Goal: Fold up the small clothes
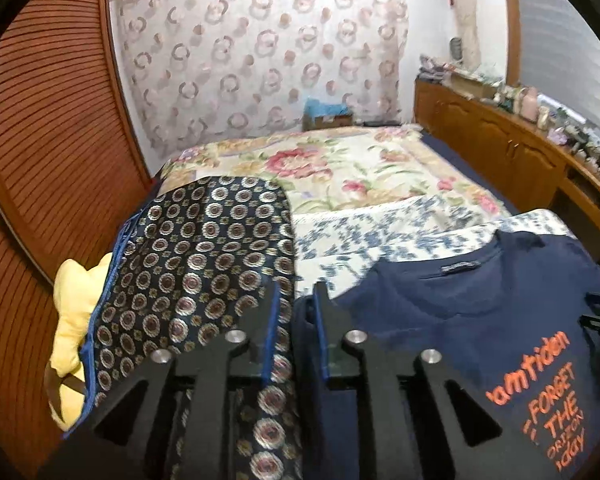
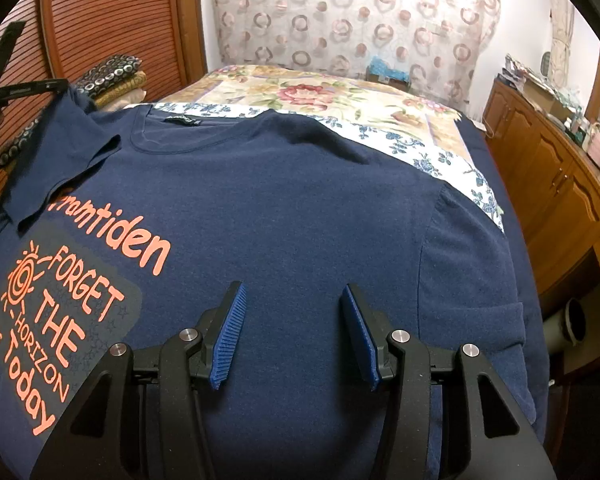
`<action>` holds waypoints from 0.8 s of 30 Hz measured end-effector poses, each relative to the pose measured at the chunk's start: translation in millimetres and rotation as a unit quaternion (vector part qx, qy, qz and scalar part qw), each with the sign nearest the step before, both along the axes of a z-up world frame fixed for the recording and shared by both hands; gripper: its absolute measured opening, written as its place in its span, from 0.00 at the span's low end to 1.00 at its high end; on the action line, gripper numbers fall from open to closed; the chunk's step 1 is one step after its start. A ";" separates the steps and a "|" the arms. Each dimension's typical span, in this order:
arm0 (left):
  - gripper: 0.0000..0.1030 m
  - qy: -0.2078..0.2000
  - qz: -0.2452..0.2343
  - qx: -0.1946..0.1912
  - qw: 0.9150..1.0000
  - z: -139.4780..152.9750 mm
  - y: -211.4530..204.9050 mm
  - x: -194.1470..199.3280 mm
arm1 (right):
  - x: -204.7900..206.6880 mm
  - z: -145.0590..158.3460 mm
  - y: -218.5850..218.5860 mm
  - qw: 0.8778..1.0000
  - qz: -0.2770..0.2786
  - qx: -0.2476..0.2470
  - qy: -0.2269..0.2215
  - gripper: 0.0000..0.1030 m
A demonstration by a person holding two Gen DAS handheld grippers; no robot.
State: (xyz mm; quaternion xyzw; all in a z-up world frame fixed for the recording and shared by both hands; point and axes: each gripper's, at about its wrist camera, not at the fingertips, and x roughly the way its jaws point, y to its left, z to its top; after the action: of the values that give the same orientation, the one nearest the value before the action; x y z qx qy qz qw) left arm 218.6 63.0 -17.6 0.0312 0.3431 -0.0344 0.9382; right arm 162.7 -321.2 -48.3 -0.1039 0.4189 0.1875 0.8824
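A navy T-shirt (image 2: 284,208) with orange print lies face up on the bed, collar toward the far end. Its left sleeve (image 2: 60,152) is folded in over the chest. My right gripper (image 2: 292,300) is open and empty, just above the shirt's middle. My left gripper (image 1: 296,300) sits at the shirt's left edge, its jaws narrowed with navy cloth (image 1: 306,320) between them. The shirt also shows in the left wrist view (image 1: 480,312). The left gripper's body shows in the right wrist view (image 2: 16,90) at the far left.
A stack of folded patterned cloths (image 1: 188,264) and a yellow cloth (image 1: 76,320) lie left of the shirt. A floral bedspread (image 1: 340,168) covers the bed. A wooden cabinet (image 2: 548,184) with clutter runs along the right. A slatted wooden door (image 1: 40,120) stands to the left.
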 end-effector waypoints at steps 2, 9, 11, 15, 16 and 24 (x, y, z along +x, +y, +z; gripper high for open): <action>0.25 -0.010 -0.016 -0.003 1.000 0.6 -5.0 -13.6 | -0.1 0.0 0.4 1.000 0.000 0.001 0.000 0.50; 0.51 -0.035 -0.060 -0.032 0.997 -2.6 -25.3 -62.3 | 0.3 -0.7 0.7 1.000 -0.001 0.002 0.000 0.50; 0.52 -0.039 -0.071 -0.042 0.996 -4.8 -31.8 -77.7 | 0.3 -0.7 0.7 1.000 -0.001 0.002 0.000 0.51; 0.53 -0.057 -0.067 -0.043 0.995 -7.2 -41.2 -102.7 | 0.3 -0.7 0.3 1.000 -0.001 0.002 0.000 0.52; 0.53 -0.057 -0.066 -0.045 0.995 -9.1 -42.9 -107.8 | 0.4 -0.7 0.2 1.000 -0.001 0.001 0.000 0.52; 0.53 -0.051 -0.067 -0.055 0.995 -22.1 -54.8 -129.9 | -6.8 6.7 -10.5 1.000 -0.011 0.010 -0.011 0.53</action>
State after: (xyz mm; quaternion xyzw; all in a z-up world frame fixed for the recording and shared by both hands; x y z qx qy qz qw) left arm 88.7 8.2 -39.7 0.0046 0.2898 -0.1141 0.9503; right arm 155.9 -331.8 -41.6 -0.0921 0.4086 0.1808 0.8899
